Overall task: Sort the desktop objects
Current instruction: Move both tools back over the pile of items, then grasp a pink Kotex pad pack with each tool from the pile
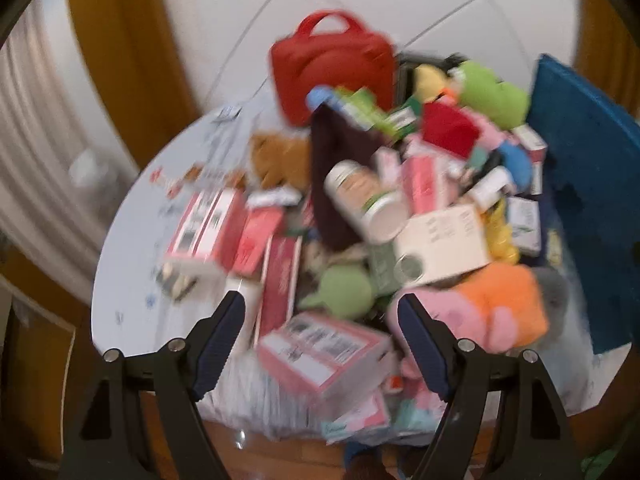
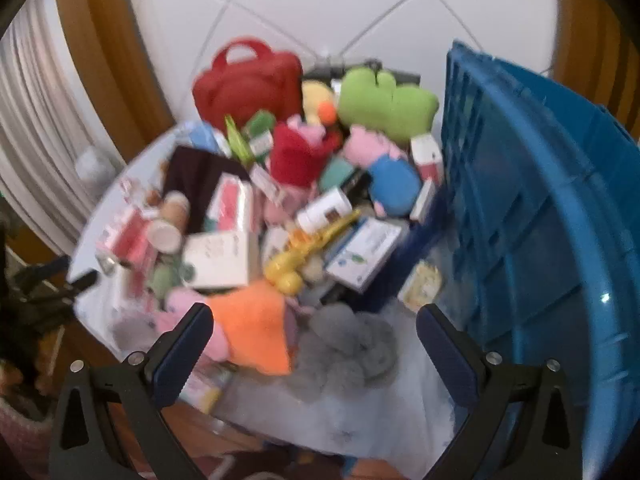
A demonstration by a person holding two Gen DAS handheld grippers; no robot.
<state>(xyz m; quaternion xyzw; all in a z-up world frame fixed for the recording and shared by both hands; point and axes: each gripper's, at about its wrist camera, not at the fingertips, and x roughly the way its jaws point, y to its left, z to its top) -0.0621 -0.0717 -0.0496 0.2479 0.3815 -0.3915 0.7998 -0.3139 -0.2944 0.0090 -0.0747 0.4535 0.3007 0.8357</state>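
Both views are blurred. The left tool (image 1: 320,312) and right tool (image 2: 314,322) stand wide apart, gripping nothing, at the bottom of each frame. The heap of boxes, bottles and plush toys (image 2: 260,208) fills the tabletop (image 1: 132,280) at centre, beside a blue crate (image 2: 540,208) at right.

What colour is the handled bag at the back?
Red bag, clearest in the right wrist view.
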